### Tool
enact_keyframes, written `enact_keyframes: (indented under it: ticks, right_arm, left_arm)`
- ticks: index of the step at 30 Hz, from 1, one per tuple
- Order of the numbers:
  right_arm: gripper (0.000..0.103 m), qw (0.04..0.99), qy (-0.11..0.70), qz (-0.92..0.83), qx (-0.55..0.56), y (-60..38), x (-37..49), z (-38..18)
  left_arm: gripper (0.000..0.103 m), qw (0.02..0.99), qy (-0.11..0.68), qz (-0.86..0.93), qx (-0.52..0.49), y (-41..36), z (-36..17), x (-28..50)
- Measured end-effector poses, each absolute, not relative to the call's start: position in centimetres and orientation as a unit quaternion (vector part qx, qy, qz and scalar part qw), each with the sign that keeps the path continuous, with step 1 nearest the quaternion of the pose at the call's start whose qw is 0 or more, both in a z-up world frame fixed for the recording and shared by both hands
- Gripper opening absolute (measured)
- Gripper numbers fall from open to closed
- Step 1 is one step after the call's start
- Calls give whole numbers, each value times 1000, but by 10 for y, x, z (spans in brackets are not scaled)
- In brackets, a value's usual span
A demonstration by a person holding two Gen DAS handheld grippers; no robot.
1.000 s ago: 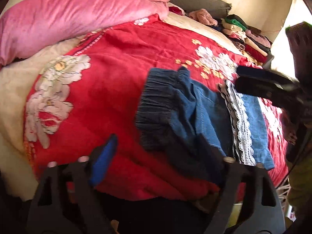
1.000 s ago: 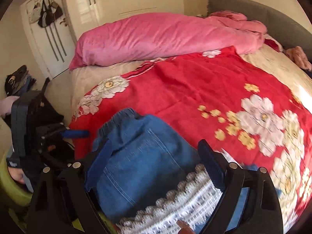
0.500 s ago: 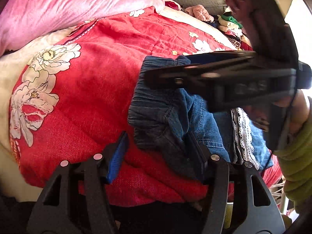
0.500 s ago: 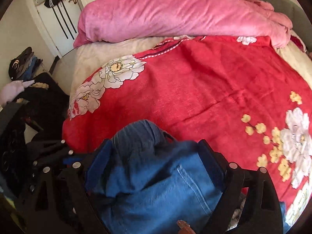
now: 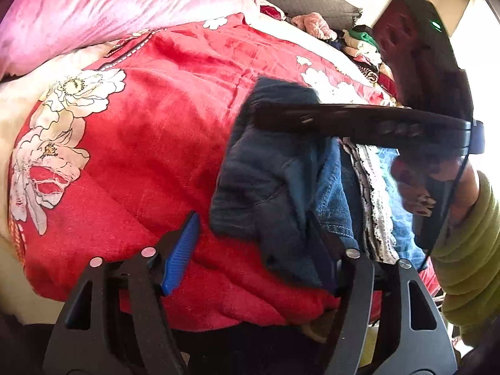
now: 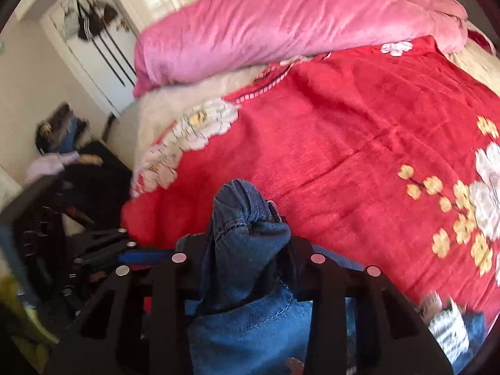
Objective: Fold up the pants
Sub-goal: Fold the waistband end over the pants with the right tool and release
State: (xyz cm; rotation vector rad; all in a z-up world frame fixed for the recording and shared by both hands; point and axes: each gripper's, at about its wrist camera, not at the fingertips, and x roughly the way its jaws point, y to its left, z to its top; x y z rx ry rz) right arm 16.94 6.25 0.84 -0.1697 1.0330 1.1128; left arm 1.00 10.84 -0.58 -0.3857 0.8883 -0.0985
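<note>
A bed is covered by a red floral blanket [image 5: 162,143], with a pink duvet [image 6: 281,28] heaped along its far side beyond both sets of jaws. In the right wrist view, a white door [image 6: 90,50] hung with bags is seen far to the left of the jaws, and dark clutter is piled below it. The denim pants [image 5: 281,187] are spread on the blanket, lace trim [image 5: 375,200] showing at their right. The left gripper [image 5: 250,259] is held low at the near edge with its jaws apart; the waistband is draped against the right finger. The right gripper [image 6: 247,262] is reached in from the right, level across the pants, its jaws clamped on a bunched fold of denim.
</note>
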Motion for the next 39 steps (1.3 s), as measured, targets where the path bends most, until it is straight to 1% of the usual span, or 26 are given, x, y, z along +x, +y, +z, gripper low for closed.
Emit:
enact_keyframes:
  ticks: [3,4,6,8,11,12,13,14,15,19,20,21,23,26,29,30,33,36,37,38,39]
  right_arm:
    - [34,726,451,517,-51,40,165,24]
    - [34,728,445,520,-42,33,164,29]
    - [34,731,435,526,-22,15,162,39]
    - [34,736,426,526,-11,0,160,46]
    - [34,743,418,523,3,-21,158,51]
    - [34,745,417,521,9,-27,158,52]
    - [34,747,415,519,15,-34,157,53]
    - [34,748,414,518,18,-39,157,52]
    - [35,750,412,517,21,-46,156,53]
    - [41,766,405,497,53,-75,155,55]
    - [46,772,404,487,65,-85,154,56]
    - [56,780,400,476,75,-95,151,58]
    - [69,801,387,448,88,-120,143,60]
    - [73,822,398,393,107,-158,134,51]
    - [74,820,434,346,140,-187,129,29]
    - [77,817,442,338,150,-193,128,23]
    - [81,809,462,324,162,-200,126,7]
    - [80,801,482,321,154,-191,132,-5]
    - [73,799,484,326,146,-184,133,-7]
    - [41,795,484,338,139,-177,134,-7]
    - [38,795,480,345,134,-170,133,-3]
  left_arm:
    - [73,882,421,-65,-198,104,0,7]
    - [74,879,421,-78,-211,103,1,8]
    - [82,868,423,-107,-237,99,1,11]
    - [84,862,426,-121,-245,91,0,16]
    - [84,854,424,-149,-262,79,2,26]
    - [82,850,424,-161,-267,73,4,29]
    - [76,848,422,-171,-273,69,5,31]
    - [59,845,419,-180,-280,65,8,33]
    - [56,844,416,-188,-282,59,11,35]
    - [55,849,408,-211,-259,30,24,37]
    - [55,850,406,-220,-253,20,28,37]
    - [55,852,404,-227,-243,12,31,36]
    - [55,856,401,-239,-220,-3,34,35]
    - [55,853,410,-262,-189,-26,29,34]
    - [55,841,431,-278,-173,-45,16,30]
    - [56,838,437,-282,-165,-52,10,27]
    - [60,836,453,-279,-135,-67,0,26]
    - [62,838,461,-269,-118,-72,-5,25]
    - [62,838,460,-267,-118,-70,-5,26]
    - [62,840,459,-266,-118,-69,-4,25]
    - [63,841,458,-263,-115,-68,-3,22]
